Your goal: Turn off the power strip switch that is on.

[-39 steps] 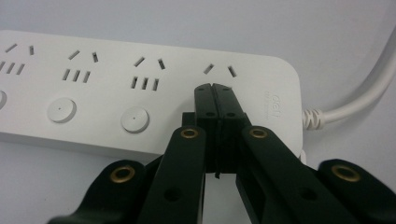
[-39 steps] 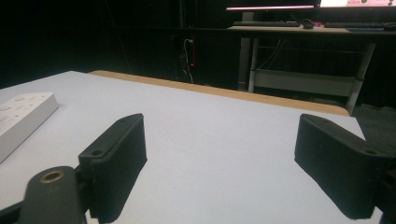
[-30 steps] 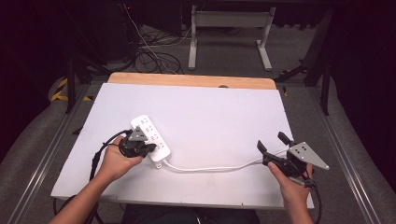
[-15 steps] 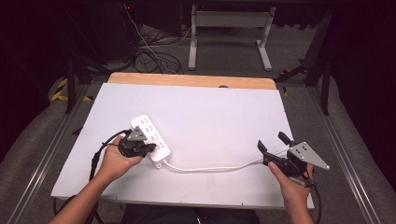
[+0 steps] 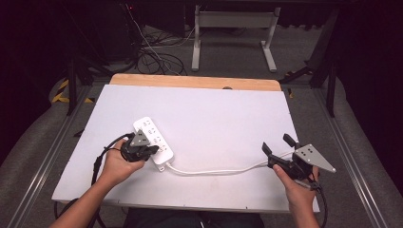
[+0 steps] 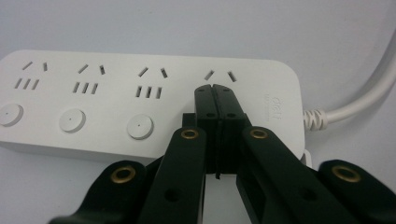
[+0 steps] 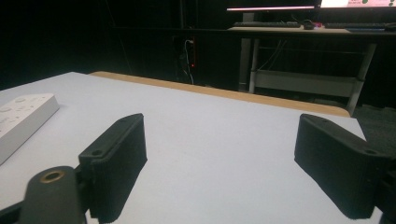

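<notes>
Left gripper (image 6: 215,88) is down on the white power strip (image 6: 140,100), jaws pinched together with nothing between them, tips resting on the strip's top right where the fourth switch button would sit. Looks like a button press, and the way to do it well is to push straight down, squarely on the button, without skidding the strip across the white table (image 5: 228,114). The strip lies toward the left of the table near the person, its cord (image 5: 214,170) trailing right towards the right gripper (image 5: 278,146), which hovers wide open near the table's right edge, holding nothing. Count: one power strip, four socket groups, three round buttons (image 6: 140,126) visible, one cord, two grippers.
</notes>
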